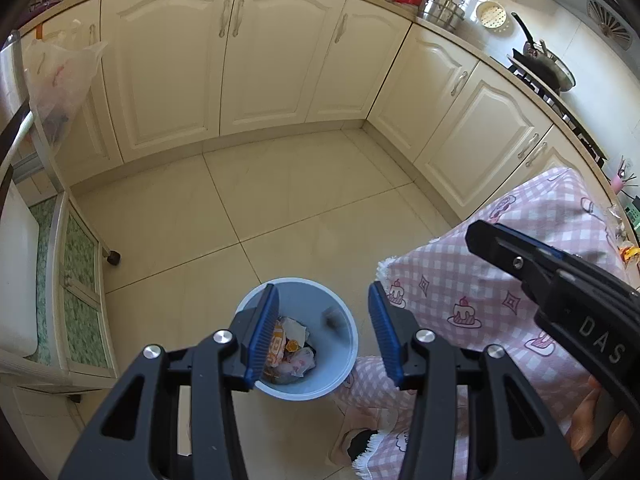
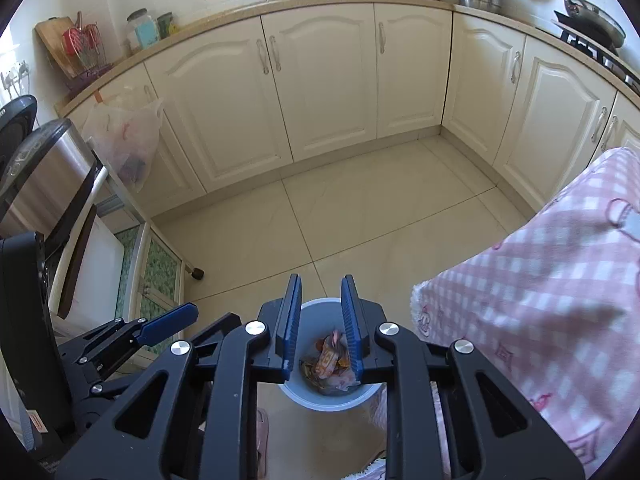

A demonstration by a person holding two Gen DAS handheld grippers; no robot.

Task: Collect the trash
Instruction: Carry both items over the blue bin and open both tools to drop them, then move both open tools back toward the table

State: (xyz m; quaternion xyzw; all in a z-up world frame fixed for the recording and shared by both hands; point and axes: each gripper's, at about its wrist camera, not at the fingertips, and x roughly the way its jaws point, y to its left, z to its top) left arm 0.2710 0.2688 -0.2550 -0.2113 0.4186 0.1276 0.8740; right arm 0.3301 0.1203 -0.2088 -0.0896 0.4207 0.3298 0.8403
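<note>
The little blue bin [image 1: 344,328] sits on the floor under both claws, with crumpled wrappers [image 2: 332,364] inside. They look light, soft and squashy; pinch a bunched bit. The left claw [image 1: 324,336] and right claw [image 2: 320,328] are both open and empty.

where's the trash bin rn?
The blue bin sits on the tile floor, bottom centre in both wrist views, right beside the pink checked cloth, wrappers inside.
</note>
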